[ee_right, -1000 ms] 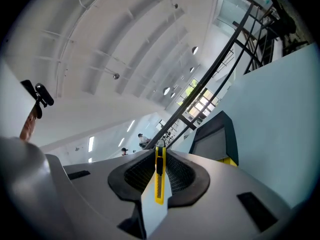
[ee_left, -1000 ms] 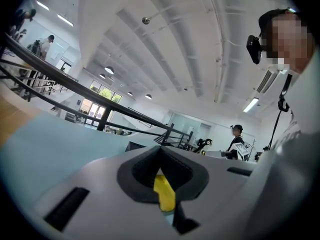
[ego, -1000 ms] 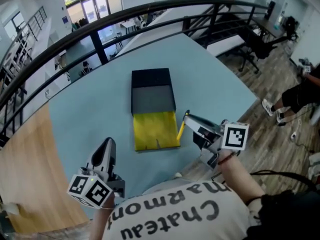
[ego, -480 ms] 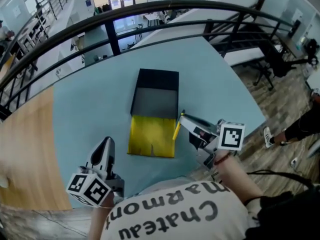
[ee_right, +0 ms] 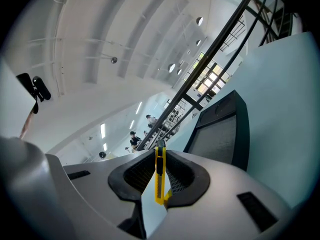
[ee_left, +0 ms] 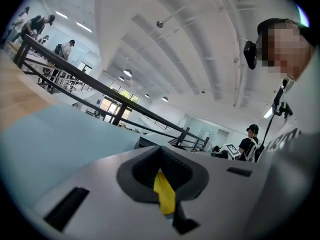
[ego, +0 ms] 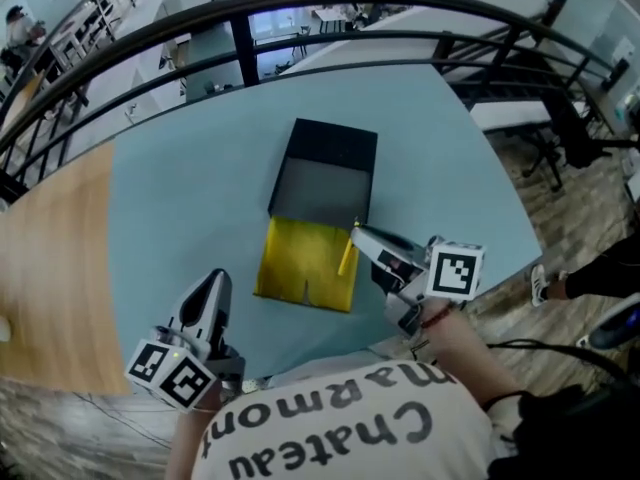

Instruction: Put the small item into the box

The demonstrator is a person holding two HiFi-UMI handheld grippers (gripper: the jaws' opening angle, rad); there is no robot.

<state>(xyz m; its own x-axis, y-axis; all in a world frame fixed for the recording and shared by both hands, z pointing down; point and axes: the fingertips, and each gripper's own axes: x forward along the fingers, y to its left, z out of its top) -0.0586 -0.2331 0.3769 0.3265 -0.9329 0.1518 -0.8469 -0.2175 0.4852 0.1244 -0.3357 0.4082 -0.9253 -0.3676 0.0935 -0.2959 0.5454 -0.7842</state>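
The pale blue table top (ego: 170, 198) ends in a curved far edge that runs under a black metal railing (ego: 130, 53). Its right edge drops to wood-plank flooring (ego: 590, 198) close beside the right gripper (ego: 360, 236). On the left it meets a light wooden surface (ego: 50, 258). Bare blue top lies to the left of the open black cardboard box with a grey inside (ego: 335, 140), and between that box and the left gripper (ego: 214, 280), which hangs near the table's near edge, well apart from the box.

The box's yellow flap (ego: 300, 273) lies folded out flat toward the person. The slim yellow utility knife with a black slider (ego: 347, 256) stands clamped edge-on between the right gripper's jaws, which are nearly together on its thin body. It projects past their tips. In the head view the knife sits over the right edge of the yellow flap, its far end at the near right corner of the grey inside (whether it touches the flap cannot be told).

The left gripper's jaws are closed together and hold nothing. Only a small yellow tab (ee_left: 164, 194) shows low in the seam, and what it is cannot be told.
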